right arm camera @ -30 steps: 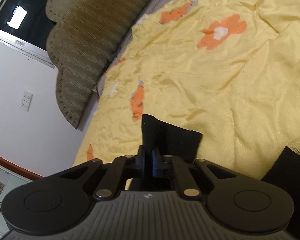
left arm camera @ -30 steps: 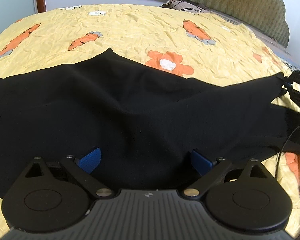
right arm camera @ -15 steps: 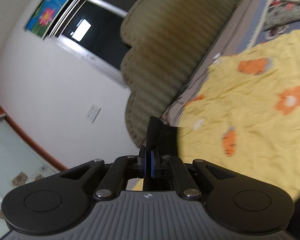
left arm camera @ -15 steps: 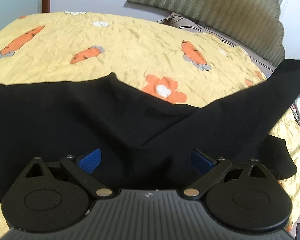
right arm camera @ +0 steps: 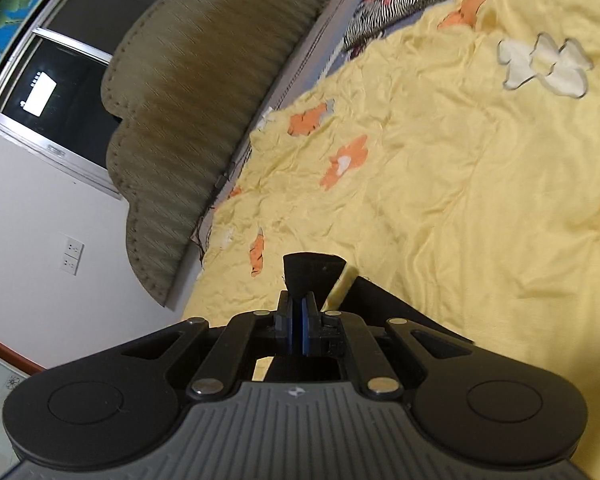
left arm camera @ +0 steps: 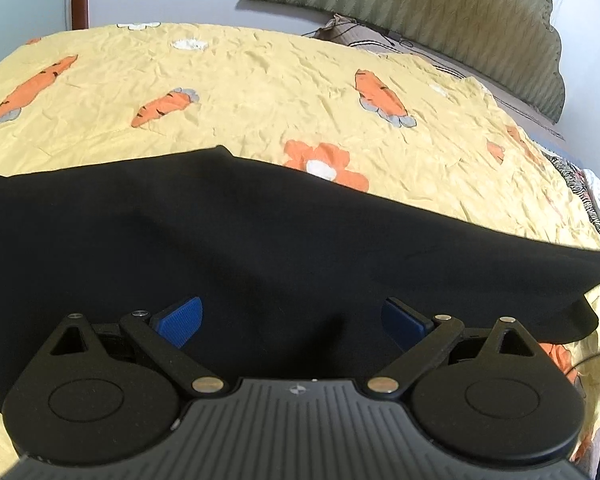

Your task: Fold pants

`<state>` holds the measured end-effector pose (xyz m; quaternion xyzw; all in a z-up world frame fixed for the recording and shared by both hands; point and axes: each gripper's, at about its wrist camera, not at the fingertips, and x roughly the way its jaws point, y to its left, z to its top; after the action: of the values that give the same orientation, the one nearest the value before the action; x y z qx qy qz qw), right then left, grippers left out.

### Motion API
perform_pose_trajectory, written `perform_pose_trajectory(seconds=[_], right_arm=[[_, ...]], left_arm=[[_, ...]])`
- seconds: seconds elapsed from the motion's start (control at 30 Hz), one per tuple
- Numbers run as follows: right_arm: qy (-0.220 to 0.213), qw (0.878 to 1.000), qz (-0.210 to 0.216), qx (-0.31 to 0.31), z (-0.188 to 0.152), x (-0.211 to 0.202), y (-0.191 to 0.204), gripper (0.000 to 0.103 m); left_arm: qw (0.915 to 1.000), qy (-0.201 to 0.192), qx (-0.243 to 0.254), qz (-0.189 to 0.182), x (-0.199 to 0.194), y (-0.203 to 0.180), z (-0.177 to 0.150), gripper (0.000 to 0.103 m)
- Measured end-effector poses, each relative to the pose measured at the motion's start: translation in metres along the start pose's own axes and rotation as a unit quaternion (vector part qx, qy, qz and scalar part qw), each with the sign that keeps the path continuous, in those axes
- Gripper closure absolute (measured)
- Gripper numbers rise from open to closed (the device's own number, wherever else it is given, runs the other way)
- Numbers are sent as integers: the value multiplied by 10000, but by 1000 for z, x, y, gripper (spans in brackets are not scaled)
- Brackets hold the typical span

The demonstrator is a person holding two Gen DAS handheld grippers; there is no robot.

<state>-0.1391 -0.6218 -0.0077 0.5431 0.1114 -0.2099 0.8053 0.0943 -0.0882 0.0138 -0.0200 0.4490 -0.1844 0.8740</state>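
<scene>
Black pants (left arm camera: 260,240) are lying lengthwise left-to-right across the bed (left arm camera: 260,80); left gripper (left arm camera: 292,316) fingers apart, right gripper (right arm camera: 298,320) fingers clamping a pants corner.

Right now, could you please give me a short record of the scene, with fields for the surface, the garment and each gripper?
surface: bedspread, yellow, with orange carrots and flowers
garment: black pants, spread across the bedspread
left gripper: open, above the pants, pads apart
right gripper: shut on a corner of the pants
background: padded headboard, window
</scene>
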Motion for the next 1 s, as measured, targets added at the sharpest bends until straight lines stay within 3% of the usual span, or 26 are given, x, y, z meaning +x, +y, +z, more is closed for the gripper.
perform_pose_trajectory(seconds=[0.1,0.2,0.37,0.5,0.57,0.63,0.73,0.83,0.87,0.93,0.97,1.0], right_arm=[[74,9986,-460,-232,-7,-6,-9,98],[521,9931,-1038,-166,-11,4,-29,95],[234,9915,-1180,-506,-22,-22,-22,92],[-218,9734,-1279,-1889,-47,-41,24,91],[-111,9477,-1264,-2927,-72,-37,52,89],[-82,9105,-1065,-3995,-109,-36,79,89],[336,8256,-291,-5625,-178,-33,117,88],[668,7203,320,-6897,-242,-29,137,88],[627,6821,328,-7278,-260,-27,138,88],[367,5938,276,-8033,-294,-26,131,88],[299,5554,219,-8308,-306,-22,126,88],[260,5246,186,-8507,-316,-18,120,88]], left_arm=[[10000,35,-24,18,2,2,0,6],[9999,101,-37,-1,4,4,-2,6],[9999,91,96,21,1,6,-7,6],[10000,33,50,30,-4,13,-10,6],[10000,6,-24,26,-8,18,-10,6],[9999,-44,-64,104,-13,24,-9,6],[9992,-151,-183,307,-23,38,-6,6],[9979,-177,-434,438,-32,57,-3,6],[9973,-185,-520,480,-34,62,-2,6],[9966,-216,-625,500,-40,69,-2,6],[9967,-221,-614,491,-41,70,-3,6],[9970,-211,-567,484,-41,68,-3,6]])
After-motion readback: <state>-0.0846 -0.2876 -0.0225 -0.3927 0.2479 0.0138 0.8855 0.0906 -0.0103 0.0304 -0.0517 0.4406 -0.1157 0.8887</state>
